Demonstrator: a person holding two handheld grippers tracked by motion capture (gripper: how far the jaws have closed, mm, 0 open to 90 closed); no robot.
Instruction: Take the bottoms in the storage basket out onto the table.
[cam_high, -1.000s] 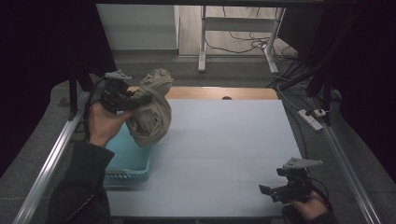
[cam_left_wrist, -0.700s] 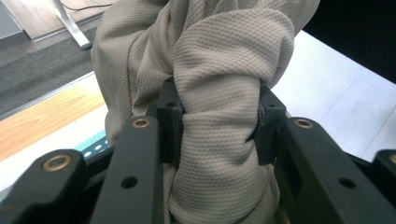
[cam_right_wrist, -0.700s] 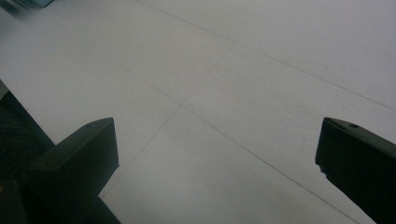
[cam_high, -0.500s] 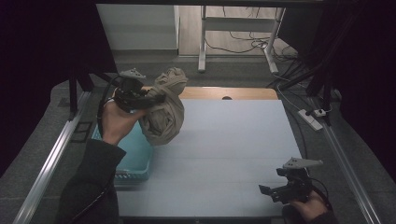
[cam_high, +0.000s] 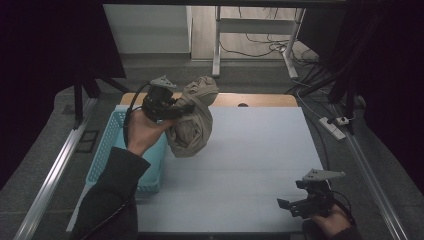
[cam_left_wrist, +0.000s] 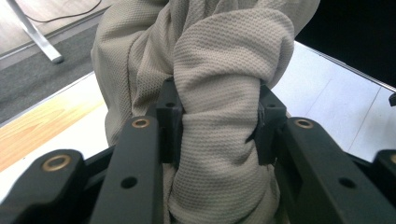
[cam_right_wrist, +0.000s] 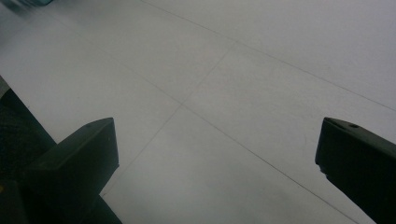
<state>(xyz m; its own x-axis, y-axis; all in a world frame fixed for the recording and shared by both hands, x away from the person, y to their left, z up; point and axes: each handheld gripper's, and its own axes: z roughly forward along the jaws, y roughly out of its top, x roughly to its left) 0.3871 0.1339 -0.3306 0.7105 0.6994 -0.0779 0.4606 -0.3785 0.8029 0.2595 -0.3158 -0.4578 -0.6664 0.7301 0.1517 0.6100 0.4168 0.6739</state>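
Left gripper (cam_high: 186, 107) fingers clenched on beige cloth (cam_high: 192, 127), carried rightward from above the blue basket (cam_high: 107, 150) (cloth's lower end hidden in the left gripper view), right gripper (cam_high: 290, 205) unmoved, fingers spread over the tabletop (cam_high: 250, 165).

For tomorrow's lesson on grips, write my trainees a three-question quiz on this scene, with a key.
1. True or false: the left gripper is shut on the beige cloth.
2. What stands at the table's left edge?
3. The right gripper is: A open, B shut on cloth, C holding a cable.

Key: 1 true. 2 a light blue basket. 3 A; its jaws stand wide over the bare white table.
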